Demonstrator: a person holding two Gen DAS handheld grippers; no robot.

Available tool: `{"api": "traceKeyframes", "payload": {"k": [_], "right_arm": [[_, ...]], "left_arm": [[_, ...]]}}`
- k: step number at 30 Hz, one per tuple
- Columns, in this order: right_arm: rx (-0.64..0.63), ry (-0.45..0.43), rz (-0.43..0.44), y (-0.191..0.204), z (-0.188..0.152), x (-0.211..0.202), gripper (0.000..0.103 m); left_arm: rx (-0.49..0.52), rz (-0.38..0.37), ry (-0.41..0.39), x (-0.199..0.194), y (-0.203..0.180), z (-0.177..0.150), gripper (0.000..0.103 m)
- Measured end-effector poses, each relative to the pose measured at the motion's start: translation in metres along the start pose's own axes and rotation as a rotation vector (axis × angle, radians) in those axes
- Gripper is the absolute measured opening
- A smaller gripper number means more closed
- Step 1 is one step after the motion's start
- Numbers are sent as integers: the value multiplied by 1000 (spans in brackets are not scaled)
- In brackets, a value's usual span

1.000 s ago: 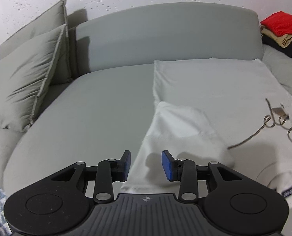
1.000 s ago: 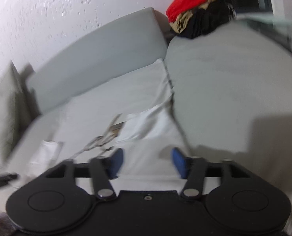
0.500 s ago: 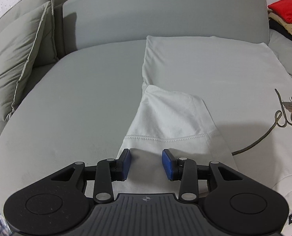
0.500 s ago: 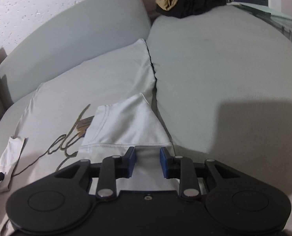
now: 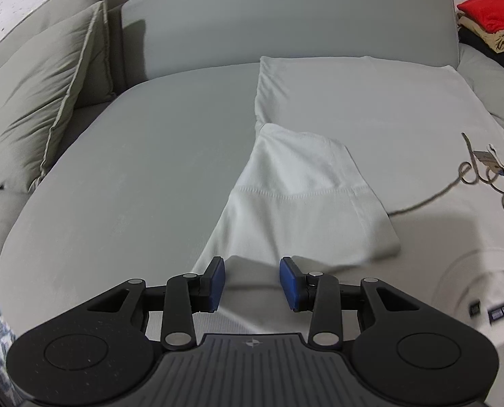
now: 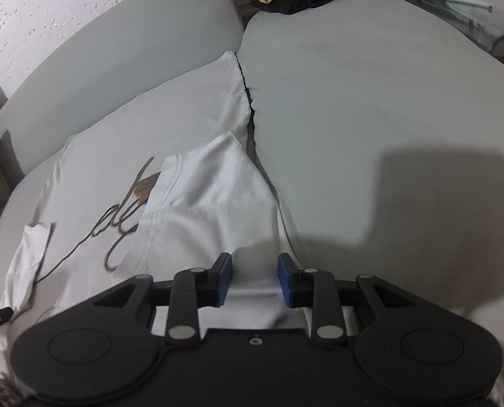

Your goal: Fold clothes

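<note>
Now the white T-shirt (image 5: 370,108) lies spread on the grey sofa (image 5: 150,156), both sleeves folded inward over its body. Compared with half a second ago, the left tongs (image 5: 252,283) have drawn back: the left sleeve's (image 5: 303,203) stitched hem, then right at the blue pads, now lies well ahead of them. The pads stand apart with only flat fabric and shadow between them, gripping nothing. The right tongs (image 6: 254,279) show the same change; the right sleeve's (image 6: 211,196) hem sits further ahead than before. Their jaws are opening, with shirt fabric lying in the gap but not pinched. The script print (image 6: 123,217) is ahead and left of the right tongs. A clothes pile (image 5: 486,30) sits far ahead and right of the left tongs, two cushions (image 5: 38,101) ahead to their left.
</note>
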State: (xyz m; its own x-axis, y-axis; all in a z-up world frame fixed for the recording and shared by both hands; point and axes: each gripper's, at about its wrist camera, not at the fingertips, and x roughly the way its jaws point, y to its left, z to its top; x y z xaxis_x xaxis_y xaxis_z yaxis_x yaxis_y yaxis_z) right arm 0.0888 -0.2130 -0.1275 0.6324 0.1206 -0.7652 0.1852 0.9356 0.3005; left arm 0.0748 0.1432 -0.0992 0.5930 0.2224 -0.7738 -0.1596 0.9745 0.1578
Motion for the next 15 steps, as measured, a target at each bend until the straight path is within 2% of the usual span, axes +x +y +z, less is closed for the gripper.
{"api": "traceKeyframes", "payload": {"k": [4,7,9,11,15], "right_arm": [[-29,-74,73,1,-15,-24,29],[-115,-150,111,15,-25,-38,29],[-162,-184,166,23,-28,-42,29],[-199,-180,201,31,-29,-42,29],[-258,-118,202,45,-30,-29,30]], "left_arm": [[-20,-1,-15,-16,0,-13,37],[-22,-27,-32,-23,-3,-19,37],[-21,-38,-39,-26,-6,-19,37],[-15,-46,-40,-26,-11,-18,37],[53,-18,-20,-23,-24,-19,37]]}}
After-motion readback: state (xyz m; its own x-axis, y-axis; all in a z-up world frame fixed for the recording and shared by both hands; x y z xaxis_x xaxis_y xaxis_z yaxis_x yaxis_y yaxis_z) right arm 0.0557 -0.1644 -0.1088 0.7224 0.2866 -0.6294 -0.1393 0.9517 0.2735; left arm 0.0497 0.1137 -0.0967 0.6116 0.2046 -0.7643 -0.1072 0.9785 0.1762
